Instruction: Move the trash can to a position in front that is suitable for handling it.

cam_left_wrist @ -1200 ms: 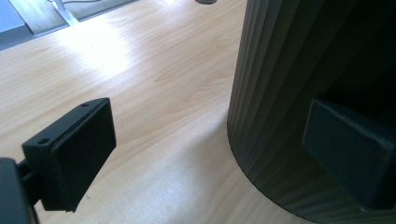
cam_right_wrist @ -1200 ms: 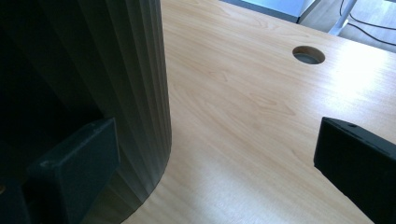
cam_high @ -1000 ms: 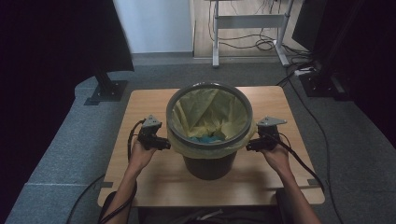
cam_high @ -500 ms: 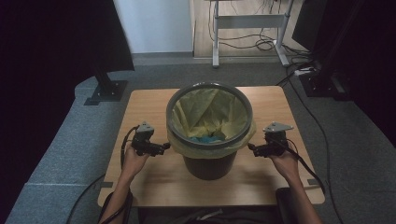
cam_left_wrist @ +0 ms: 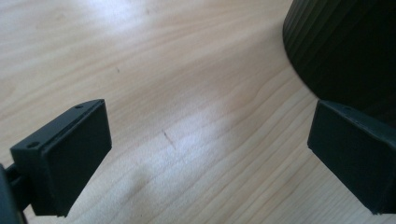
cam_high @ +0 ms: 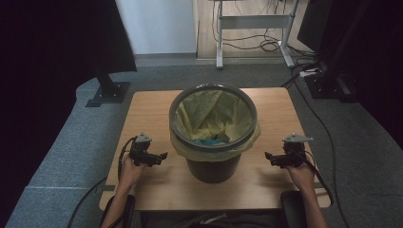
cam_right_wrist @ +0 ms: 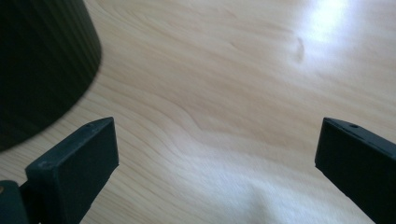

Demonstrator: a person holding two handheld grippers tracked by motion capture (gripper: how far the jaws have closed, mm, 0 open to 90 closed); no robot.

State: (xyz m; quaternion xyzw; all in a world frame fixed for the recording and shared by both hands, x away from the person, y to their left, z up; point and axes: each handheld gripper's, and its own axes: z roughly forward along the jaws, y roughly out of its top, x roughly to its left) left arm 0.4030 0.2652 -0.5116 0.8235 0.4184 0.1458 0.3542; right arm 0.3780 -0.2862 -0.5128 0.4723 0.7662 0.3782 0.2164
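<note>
2 grippers flank the bin on our table (cam_high: 142, 109). At left, our left gripper (cam_high: 161, 156) hovers beside the bin, apart from it, jaws wide with only bare wood between them. The bin (cam_high: 213, 166) stands upright near the table's middle, mouth up, long axis vertical. Its yellow liner (cam_high: 209, 114) folds over the rim, and something blue (cam_high: 209, 141) lies at the bottom. At right, our right gripper (cam_high: 268, 156) points at the bin, jaws wide, holding nothing.
</note>
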